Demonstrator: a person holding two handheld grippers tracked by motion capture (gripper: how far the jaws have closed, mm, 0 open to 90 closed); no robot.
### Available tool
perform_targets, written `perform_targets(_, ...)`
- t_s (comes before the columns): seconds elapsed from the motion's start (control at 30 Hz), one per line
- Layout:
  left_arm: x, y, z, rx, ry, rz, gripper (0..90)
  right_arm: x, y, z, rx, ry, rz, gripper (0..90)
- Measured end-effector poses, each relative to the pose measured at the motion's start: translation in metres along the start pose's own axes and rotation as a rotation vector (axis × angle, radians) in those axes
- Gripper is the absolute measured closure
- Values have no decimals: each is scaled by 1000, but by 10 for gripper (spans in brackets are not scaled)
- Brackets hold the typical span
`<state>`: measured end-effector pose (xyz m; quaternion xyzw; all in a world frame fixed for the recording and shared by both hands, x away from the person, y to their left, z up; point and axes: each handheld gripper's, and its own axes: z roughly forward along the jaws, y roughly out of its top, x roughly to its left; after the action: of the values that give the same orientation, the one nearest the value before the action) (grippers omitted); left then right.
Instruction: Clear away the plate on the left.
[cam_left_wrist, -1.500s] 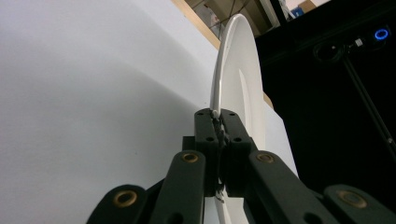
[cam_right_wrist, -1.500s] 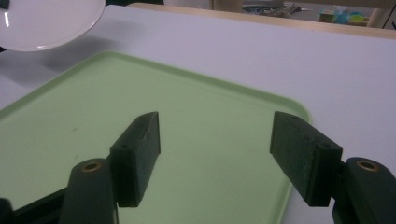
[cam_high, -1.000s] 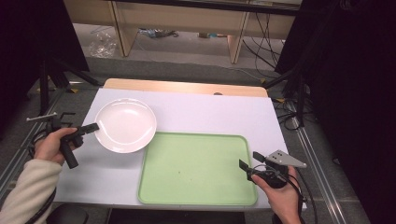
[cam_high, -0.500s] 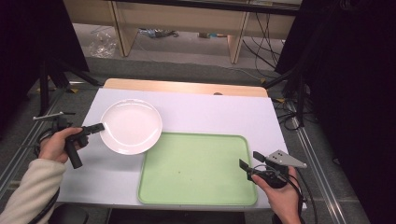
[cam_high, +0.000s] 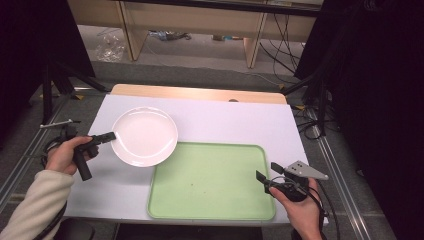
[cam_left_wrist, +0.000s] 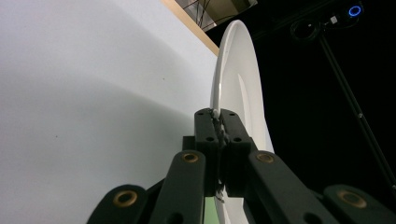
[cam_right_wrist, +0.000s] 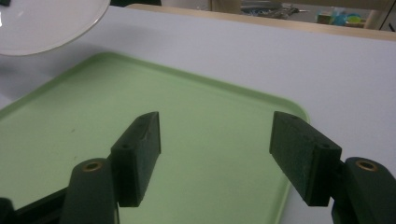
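The left tongs (cam_high: 111, 136) are clamped on the rim of the white plate (cam_high: 145, 136), which sits over the white worktop (cam_high: 225, 120) with its near edge overlapping the far left corner of the green tray (cam_high: 210, 182); in the left gripper view the plate (cam_left_wrist: 233, 84) stands edge-on between the closed jaws. The right tongs (cam_high: 265, 176) stand wide apart with nothing between them, at the tray's near right corner (cam_right_wrist: 196, 121).
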<state>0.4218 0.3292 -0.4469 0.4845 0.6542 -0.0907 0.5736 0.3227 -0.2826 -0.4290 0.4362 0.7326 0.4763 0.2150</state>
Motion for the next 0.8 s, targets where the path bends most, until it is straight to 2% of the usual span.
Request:
perform_targets(0.13,-1,0,0,-5,-14,-2,871,0,1,-3,20,-13,-1,346)
perform_targets(0.27,-1,0,-1,-6,-15,-6,871,0,0,0,7,3,3,347)
perform_targets(0.3,-1,0,0,-1,-3,-1,872,0,0,0,1,0,-3,347)
perform_targets(0.53,-2,0,1,0,-23,2,871,0,1,-1,1,-2,3,348)
perform_targets(0.8,-6,-2,3,10,-24,6,871,1,1,0,-4,-1,-4,348)
